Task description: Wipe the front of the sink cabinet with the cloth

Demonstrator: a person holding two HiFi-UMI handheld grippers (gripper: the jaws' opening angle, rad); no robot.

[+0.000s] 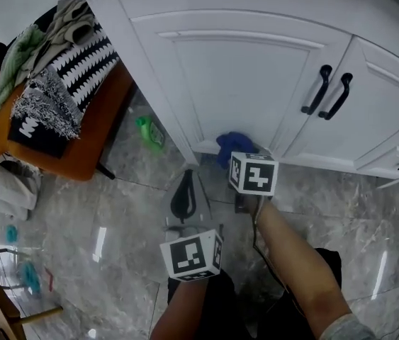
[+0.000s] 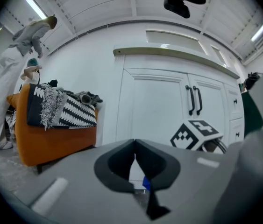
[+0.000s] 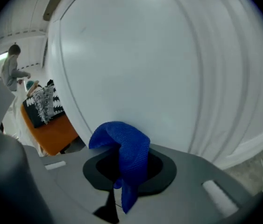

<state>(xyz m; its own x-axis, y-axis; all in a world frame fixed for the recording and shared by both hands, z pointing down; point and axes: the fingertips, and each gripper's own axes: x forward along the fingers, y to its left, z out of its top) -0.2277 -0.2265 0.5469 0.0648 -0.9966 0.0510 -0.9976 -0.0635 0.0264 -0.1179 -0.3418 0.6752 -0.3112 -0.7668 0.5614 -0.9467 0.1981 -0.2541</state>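
Observation:
The white sink cabinet [image 1: 256, 76] has panelled doors with two black handles [image 1: 317, 89]. My right gripper [image 3: 122, 164] is shut on a blue cloth [image 3: 124, 150], which presses against the bottom of the left door [image 3: 136, 69]. In the head view the blue cloth [image 1: 232, 146] bunches at the door's lower edge, just beyond the right gripper's marker cube [image 1: 254, 173]. My left gripper [image 2: 135, 158] is shut with nothing in it and hangs back from the cabinet [image 2: 154, 106], low over the floor; its marker cube [image 1: 191, 254] shows nearer to me.
An orange chair [image 1: 79, 126] piled with clothes and a black-and-white throw [image 1: 86, 59] stands left of the cabinet. A green object [image 1: 149, 132] lies on the grey marble floor [image 1: 128, 218] beside the cabinet's corner. A person in white [image 2: 5, 92] stands at the far left.

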